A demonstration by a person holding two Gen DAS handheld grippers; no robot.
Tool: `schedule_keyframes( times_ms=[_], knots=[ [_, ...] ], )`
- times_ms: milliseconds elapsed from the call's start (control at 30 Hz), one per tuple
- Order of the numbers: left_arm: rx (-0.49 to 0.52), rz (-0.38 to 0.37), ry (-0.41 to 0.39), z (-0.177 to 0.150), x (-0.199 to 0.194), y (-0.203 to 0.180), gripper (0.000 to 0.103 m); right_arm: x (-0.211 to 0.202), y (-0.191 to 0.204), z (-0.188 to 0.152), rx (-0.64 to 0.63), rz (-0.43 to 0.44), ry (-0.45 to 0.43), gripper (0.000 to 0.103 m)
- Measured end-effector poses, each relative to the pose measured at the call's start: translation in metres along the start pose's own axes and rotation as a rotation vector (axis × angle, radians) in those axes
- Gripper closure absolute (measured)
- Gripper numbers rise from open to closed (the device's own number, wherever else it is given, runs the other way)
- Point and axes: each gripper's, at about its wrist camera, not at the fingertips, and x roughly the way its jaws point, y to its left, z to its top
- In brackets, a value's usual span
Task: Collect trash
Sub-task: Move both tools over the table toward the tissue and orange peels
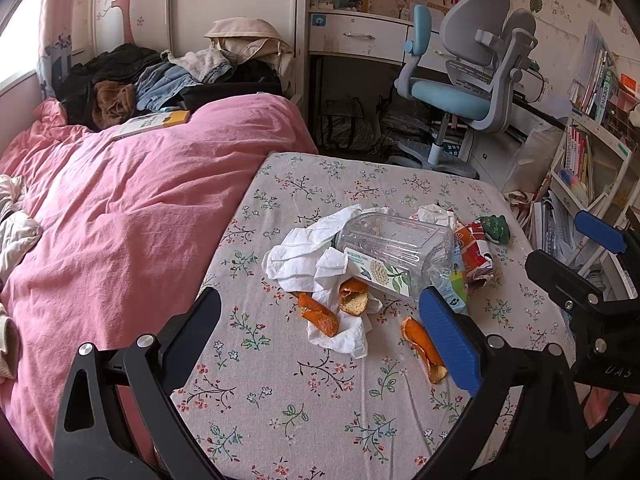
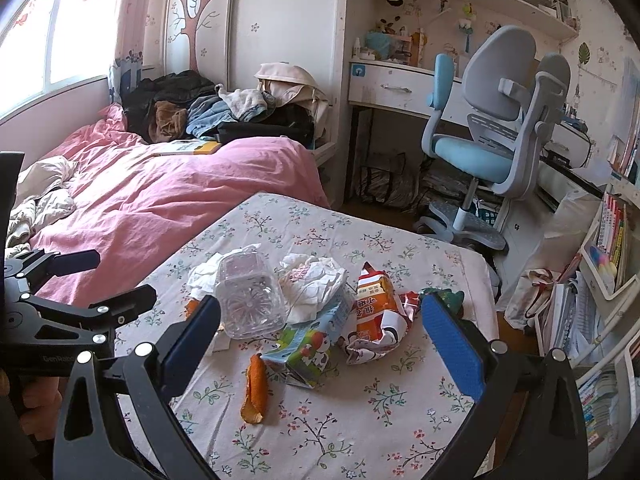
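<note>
Both the left claw (image 1: 320,328) and right claw (image 2: 320,328) hover spread and empty over the counter (image 1: 320,420), near a clear plastic bottle (image 1: 394,250) and orange peels (image 1: 318,314).

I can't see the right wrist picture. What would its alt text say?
Trash lies heaped on a floral-clothed table: a clear plastic bottle, crumpled tissues, a flattened drink carton, a snack wrapper and an orange peel. The right gripper hovers open above it, beside a pink bed.
</note>
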Motion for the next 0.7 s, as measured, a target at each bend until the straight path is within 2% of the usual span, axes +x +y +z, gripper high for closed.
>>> schedule_keyframes(
  times_ms=[700],
  knots=[
    [-0.001,-0.001,0.001,0.0000,0.0000,-0.0001,0.007,0.0014,0.0030,-0.0009,-0.003,0.011,0.009,0.006]
  ],
)
